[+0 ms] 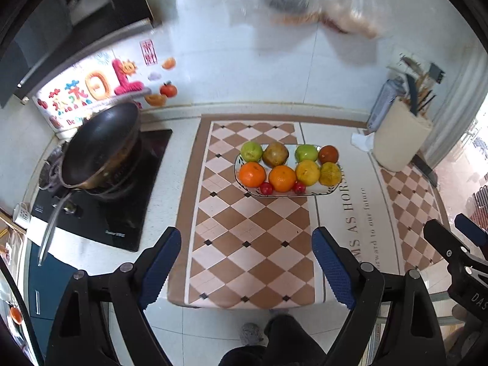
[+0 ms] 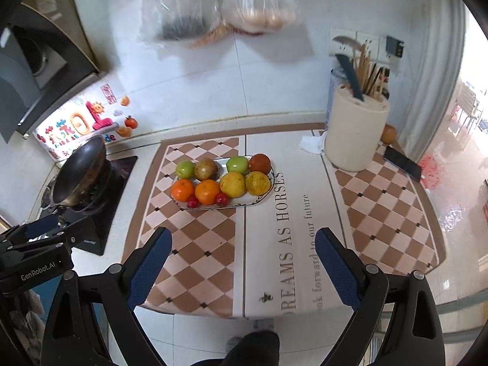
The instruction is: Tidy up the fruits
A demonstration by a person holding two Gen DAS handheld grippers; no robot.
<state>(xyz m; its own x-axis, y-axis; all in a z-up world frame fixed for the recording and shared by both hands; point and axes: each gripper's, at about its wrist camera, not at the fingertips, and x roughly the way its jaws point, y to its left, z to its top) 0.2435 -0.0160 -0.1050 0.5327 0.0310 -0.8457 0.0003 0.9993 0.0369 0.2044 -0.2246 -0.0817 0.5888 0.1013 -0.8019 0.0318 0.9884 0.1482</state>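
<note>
A white plate (image 1: 326,190) (image 2: 265,196) on the checkered mat holds fruit in two rows. The back row has a green apple (image 1: 251,151) (image 2: 184,169), a brownish fruit (image 1: 275,154) (image 2: 206,169), another green apple (image 1: 306,152) (image 2: 237,164) and a dark red-orange fruit (image 1: 328,154) (image 2: 260,163). The front row has two oranges (image 1: 252,174) (image 2: 182,190), a yellow citrus (image 1: 307,172) (image 2: 233,184) and a mottled yellow-green one (image 1: 330,174) (image 2: 257,183), with two small red fruits (image 1: 266,188) (image 2: 192,202) at the front edge. My left gripper (image 1: 246,268) and right gripper (image 2: 242,270) are open and empty, well in front of the plate.
A black wok (image 1: 100,146) (image 2: 80,170) sits on the stove at the left. A cream utensil holder (image 1: 399,135) (image 2: 355,131) stands at the back right, with a phone (image 2: 402,163) beside it. Plastic bags (image 2: 219,3) hang on the tiled wall. The counter's front edge is just below the grippers.
</note>
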